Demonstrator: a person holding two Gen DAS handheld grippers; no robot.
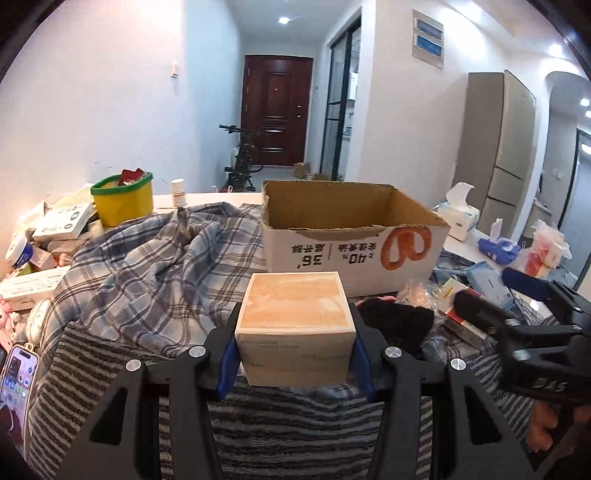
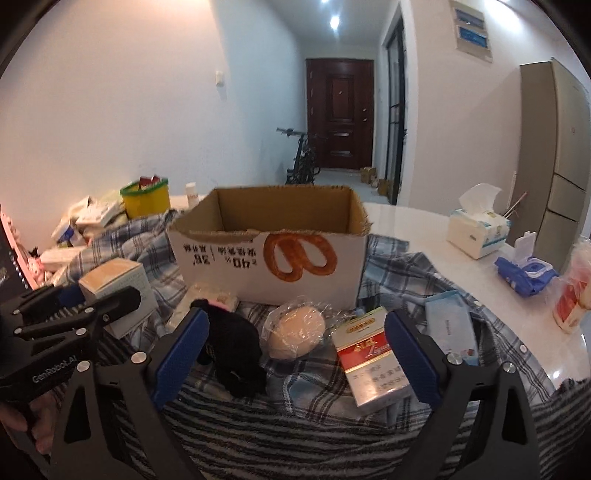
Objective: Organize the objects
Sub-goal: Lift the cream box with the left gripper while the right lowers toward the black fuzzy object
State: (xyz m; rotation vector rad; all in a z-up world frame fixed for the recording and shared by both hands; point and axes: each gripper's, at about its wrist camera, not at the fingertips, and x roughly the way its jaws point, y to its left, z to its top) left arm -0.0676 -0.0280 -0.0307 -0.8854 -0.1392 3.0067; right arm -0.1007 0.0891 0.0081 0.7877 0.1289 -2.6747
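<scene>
Left gripper (image 1: 295, 347) jaws grasping small beige box (image 1: 293, 325), lifted in front of cardboard box (image 1: 354, 254). Right gripper (image 2: 295, 354) jaws released, wide over black item (image 2: 232, 350), wrapped bun (image 2: 297, 332), red-white carton (image 2: 369, 365).

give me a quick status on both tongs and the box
Left tongs shut on small tan box, held clear of the cloth. Right tongs open over clutter. Cardboard carton ahead, looks empty, path clear.

walls: plain white
door (image 1: 276, 110): dark wood, hallway's far end
light: ceiling spotlights (image 1: 283, 20)
fridge (image 1: 496, 147): tall, right side
</scene>
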